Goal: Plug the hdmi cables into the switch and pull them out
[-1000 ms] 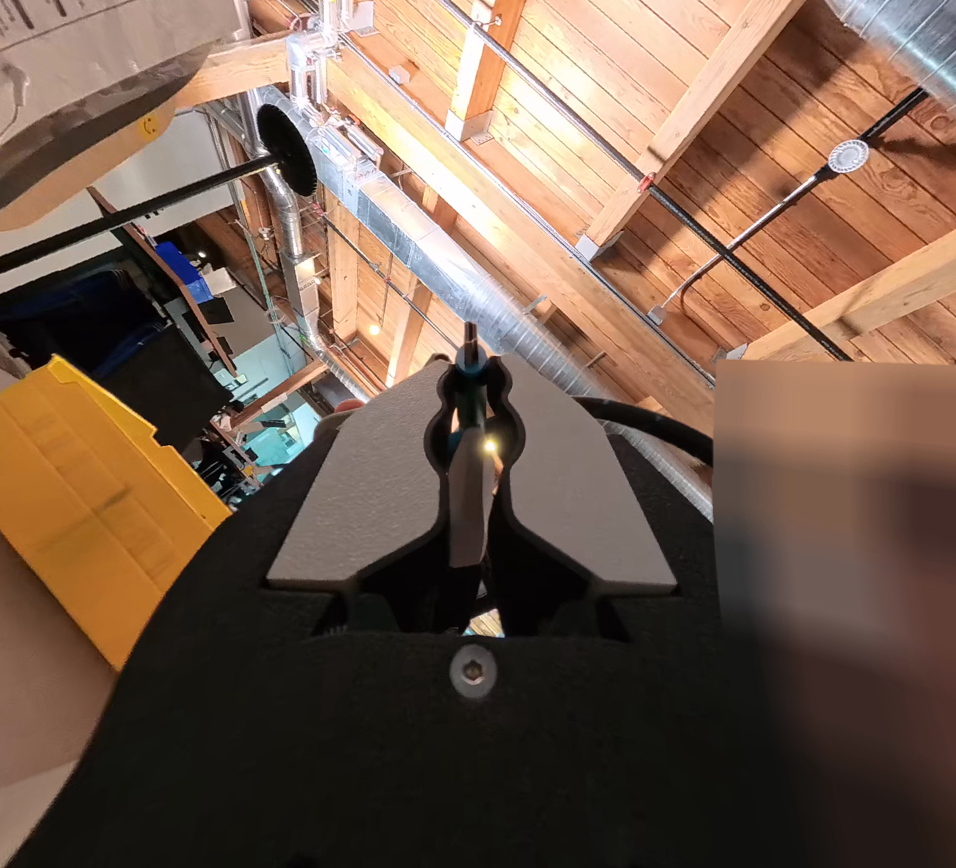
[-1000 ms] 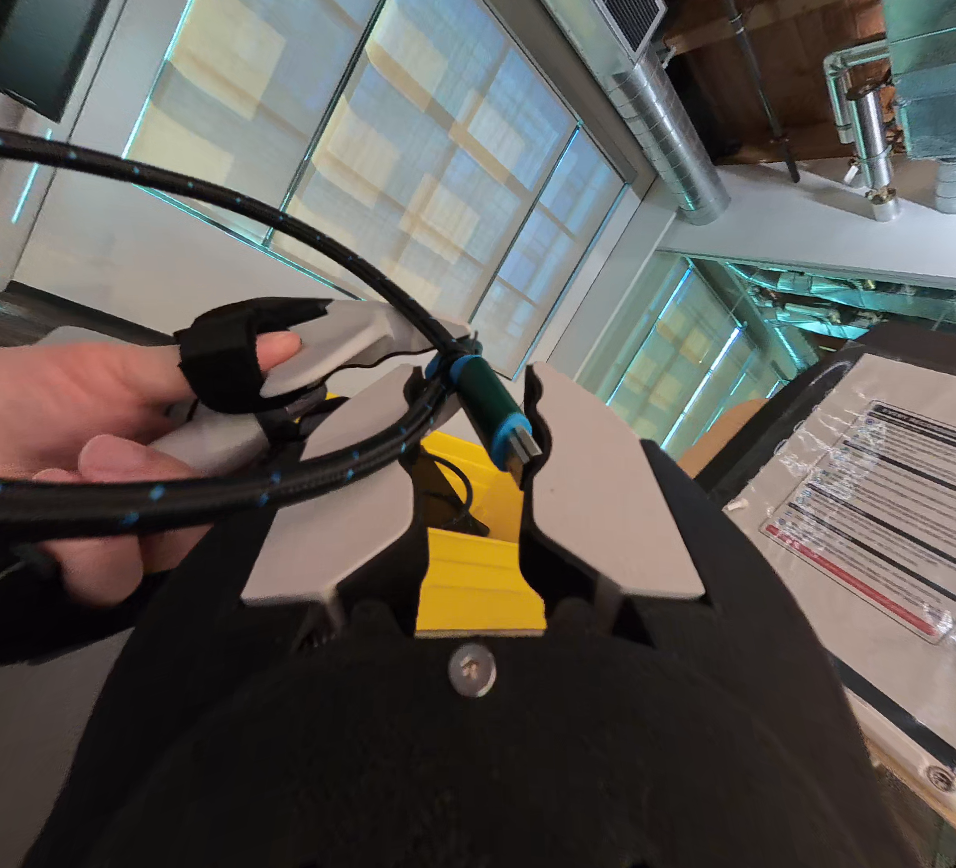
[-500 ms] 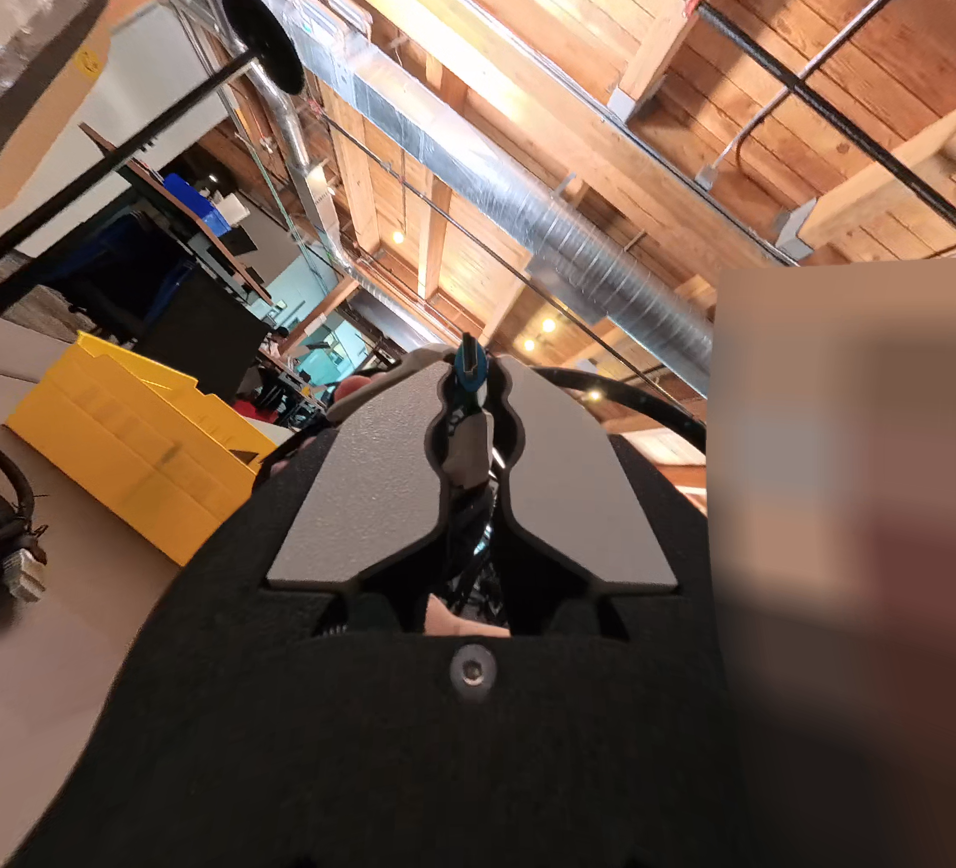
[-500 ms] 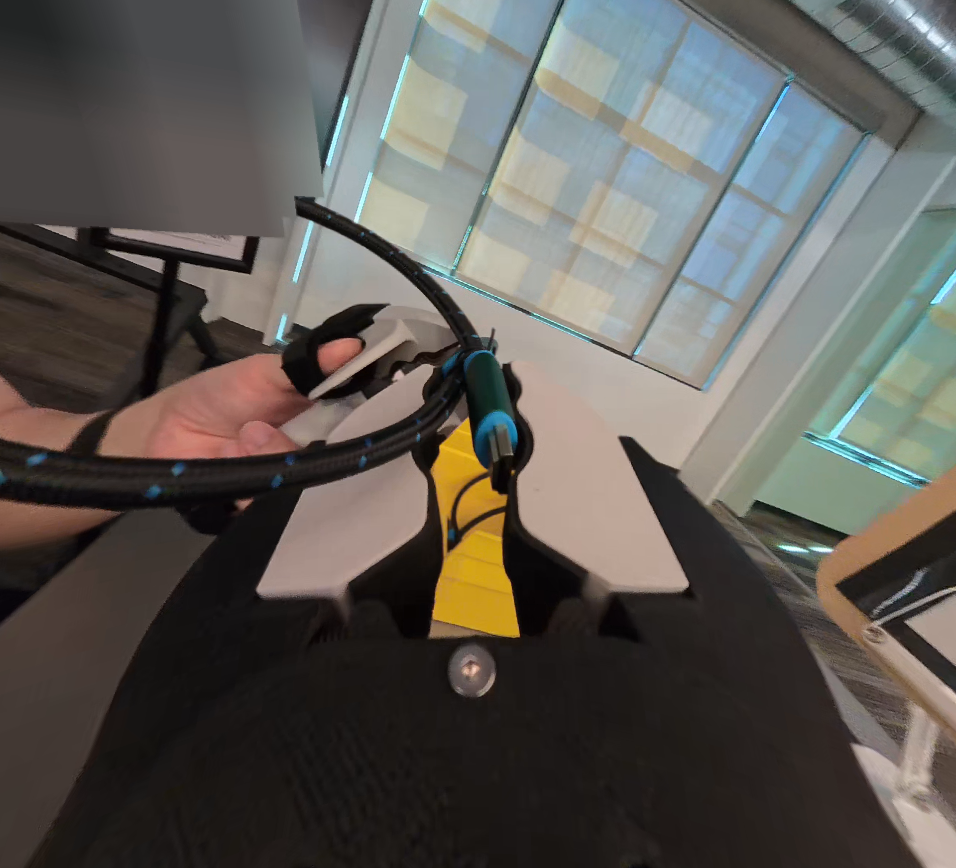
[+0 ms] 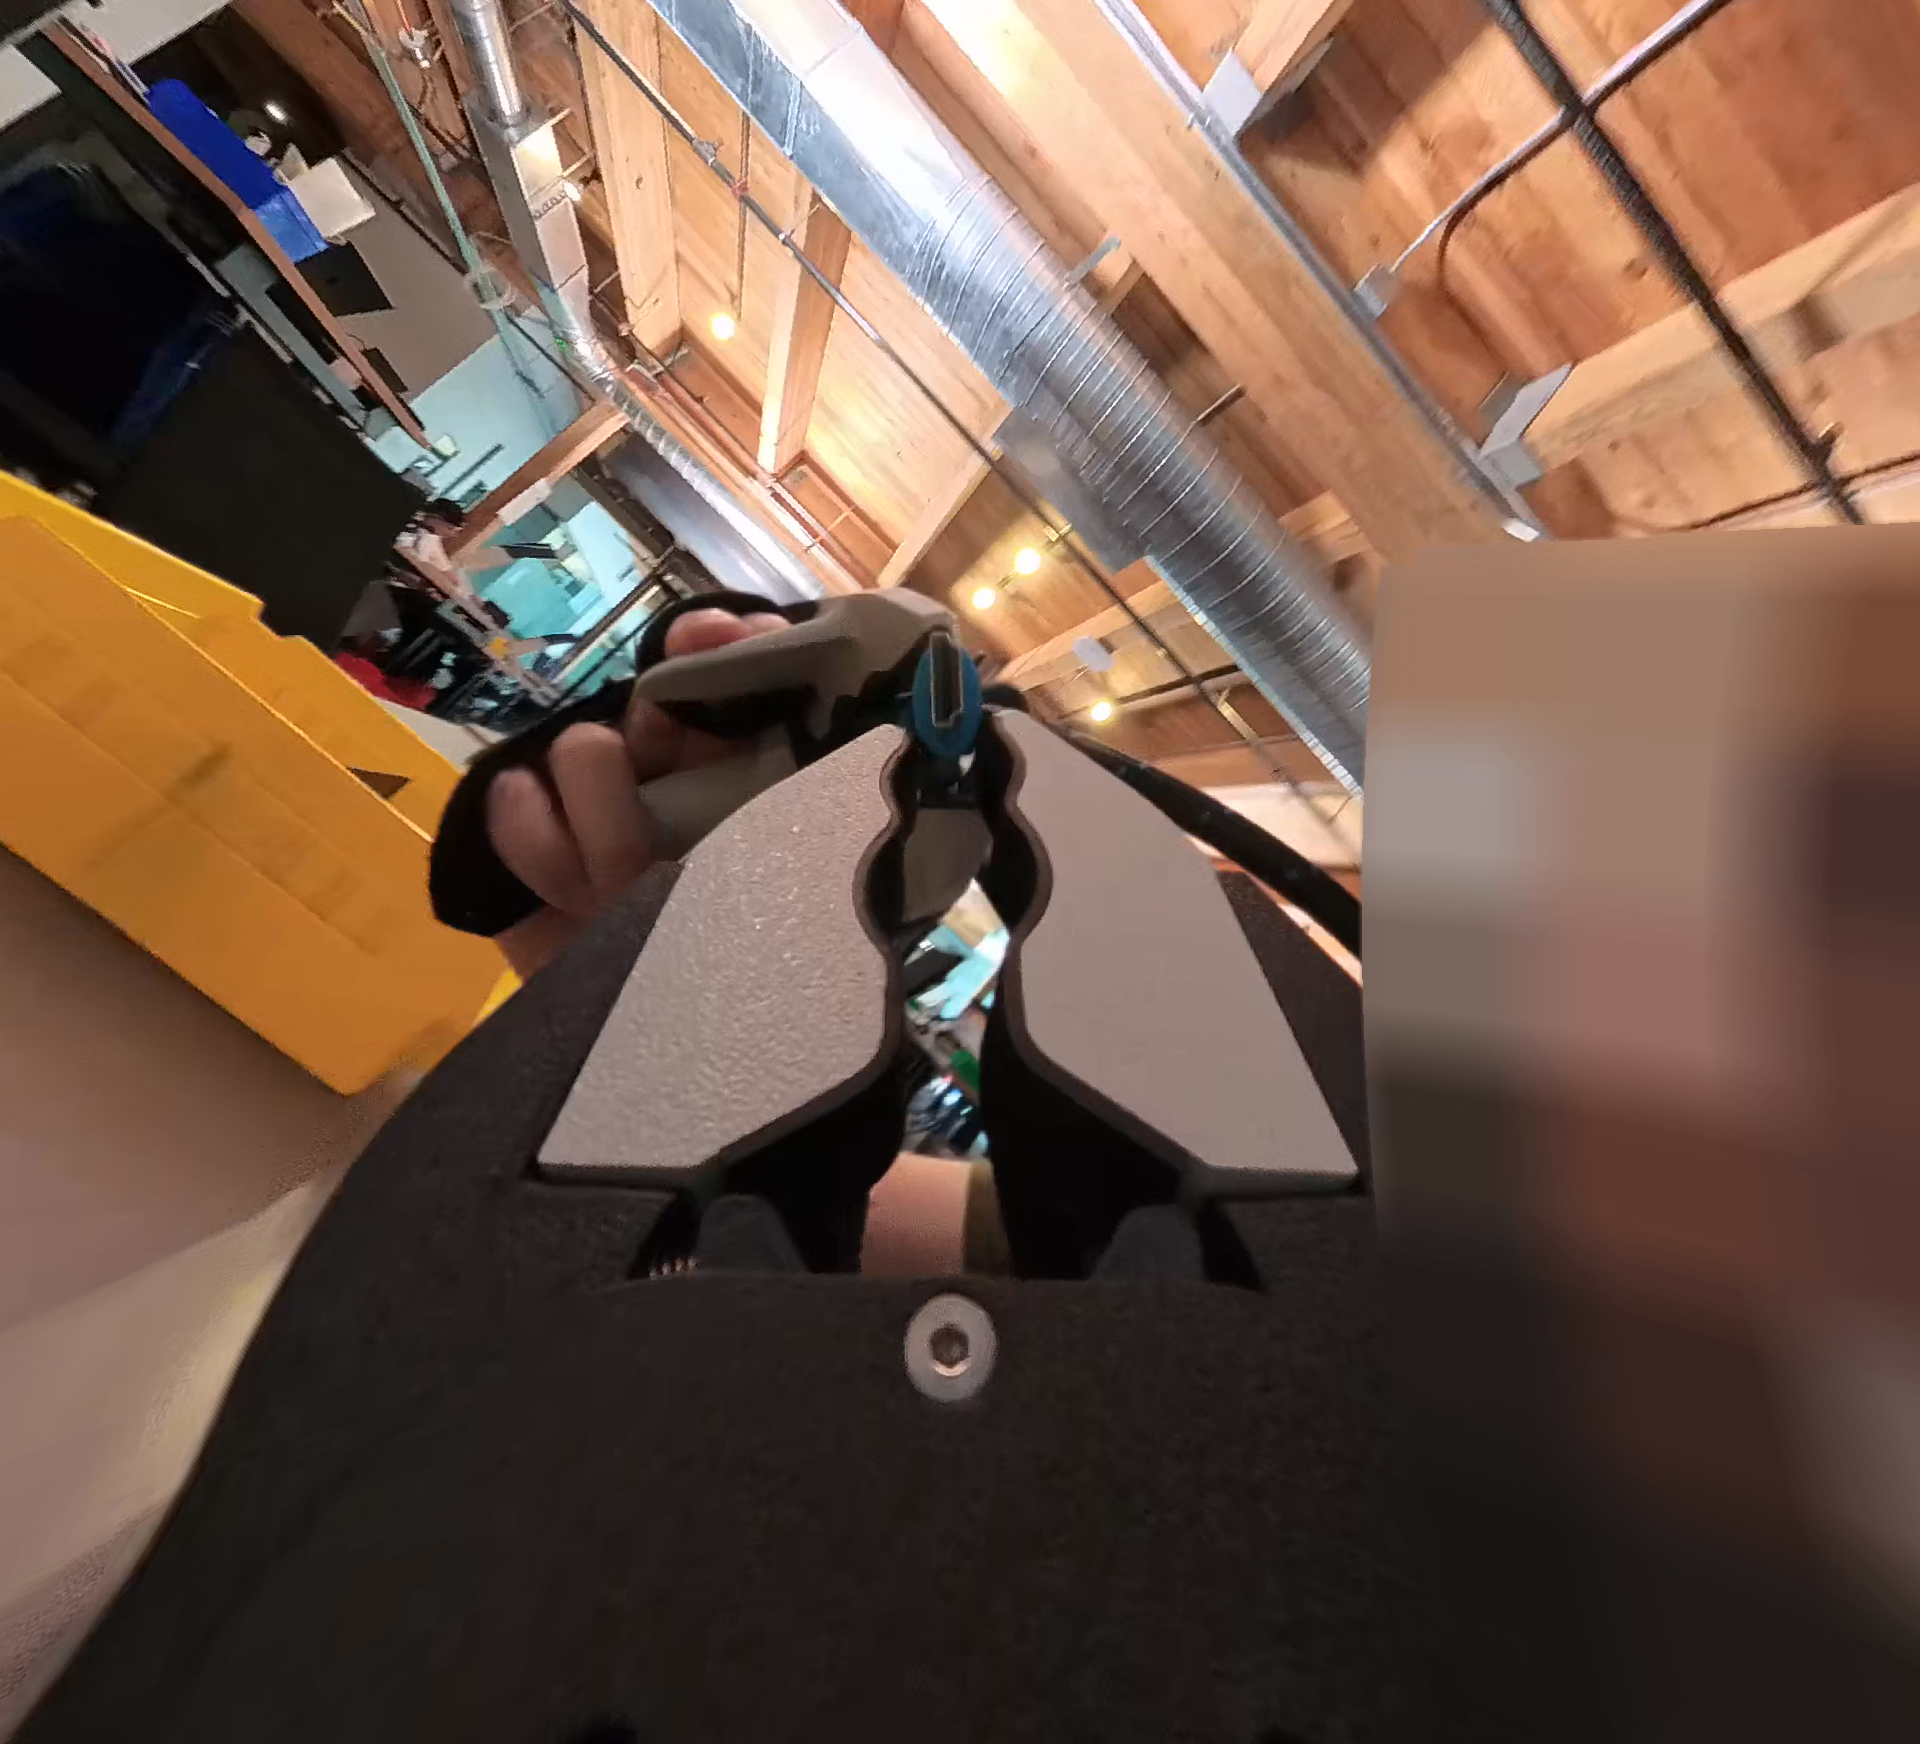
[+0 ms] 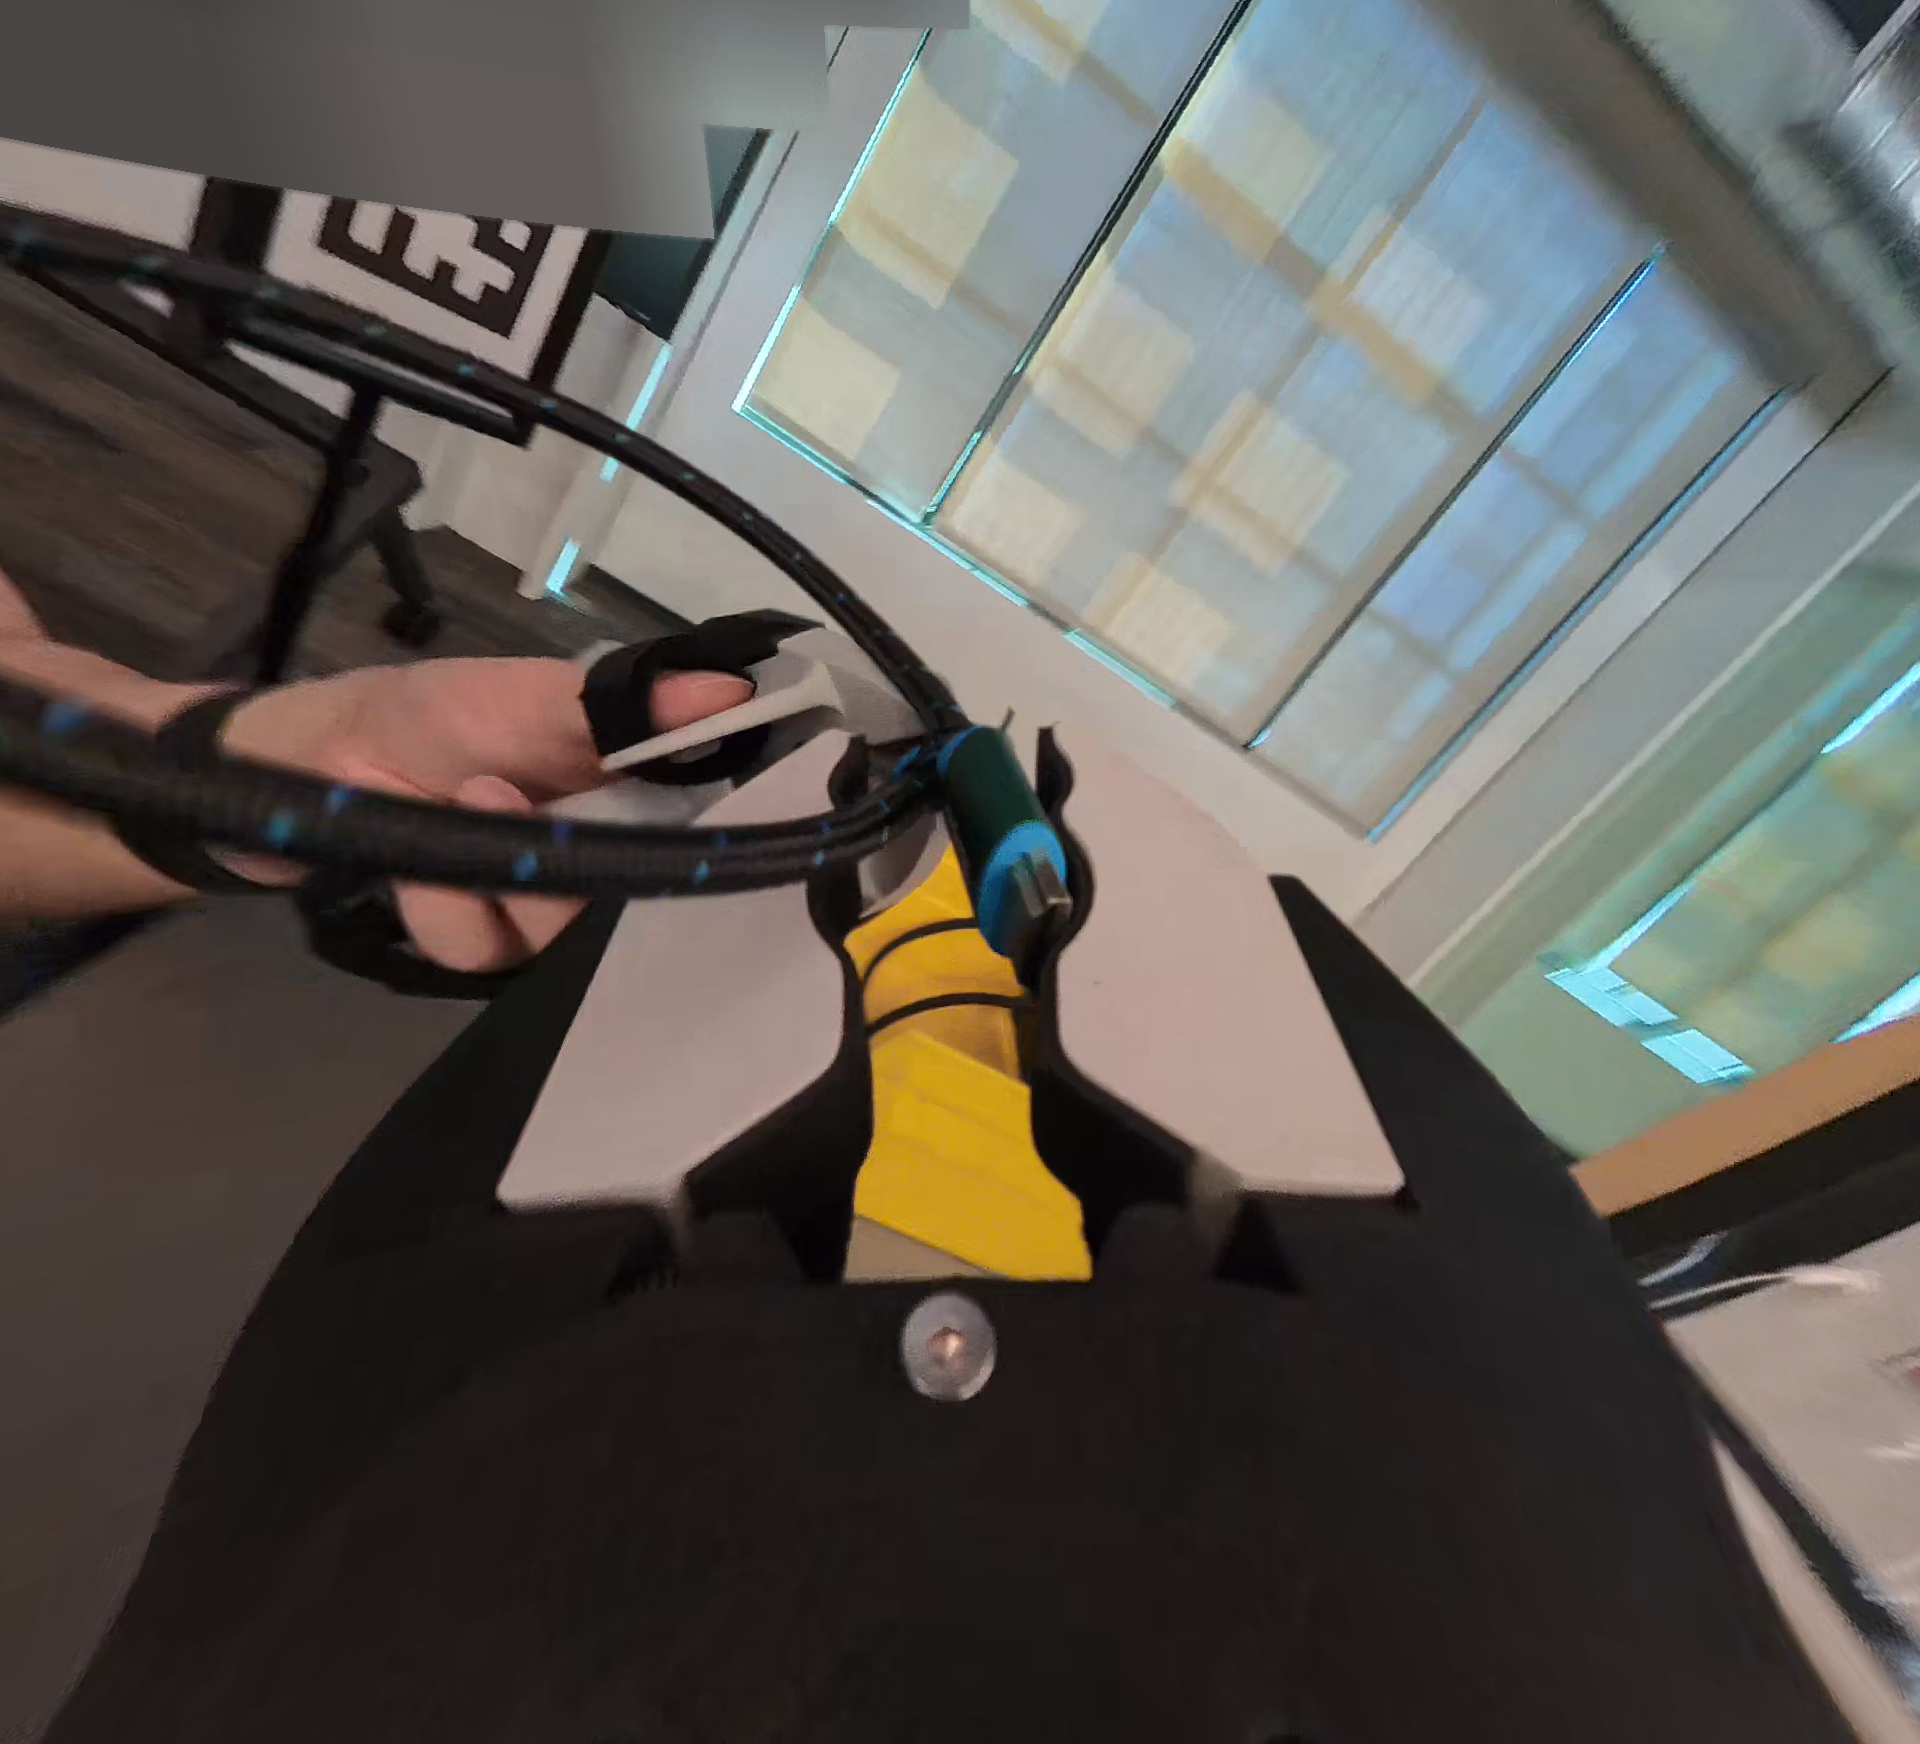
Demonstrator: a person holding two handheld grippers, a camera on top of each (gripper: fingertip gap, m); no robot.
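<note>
An HDMI plug (image 6: pixel 1000 824) with a dark body and blue ends sits between the tips of my right gripper (image 6: pixel 951 764), whose fingers are closed in on it. Its black braided cable (image 6: pixel 436 837) loops off to the left. My left gripper (image 5: pixel 948 744) is shut on the cable right at the plug (image 5: pixel 943 707), which I see end-on at its tips. Each view shows the other gripper and the hand holding it, meeting at the plug: the right gripper in the left wrist view (image 5: pixel 790 686), the left gripper in the right wrist view (image 6: pixel 727 707). No switch is in view.
A yellow bin (image 5: pixel 208 811) stands on the tan table (image 5: pixel 135 1175) to the left and shows between the right fingers (image 6: pixel 956 1133). Both cameras point upward at a wooden ceiling with ducts (image 5: pixel 1039 292) and large windows (image 6: pixel 1247 406).
The right fingers have closed in around the plug. Both grippers have tilted down from the ceiling toward the table while staying together at the plug.
</note>
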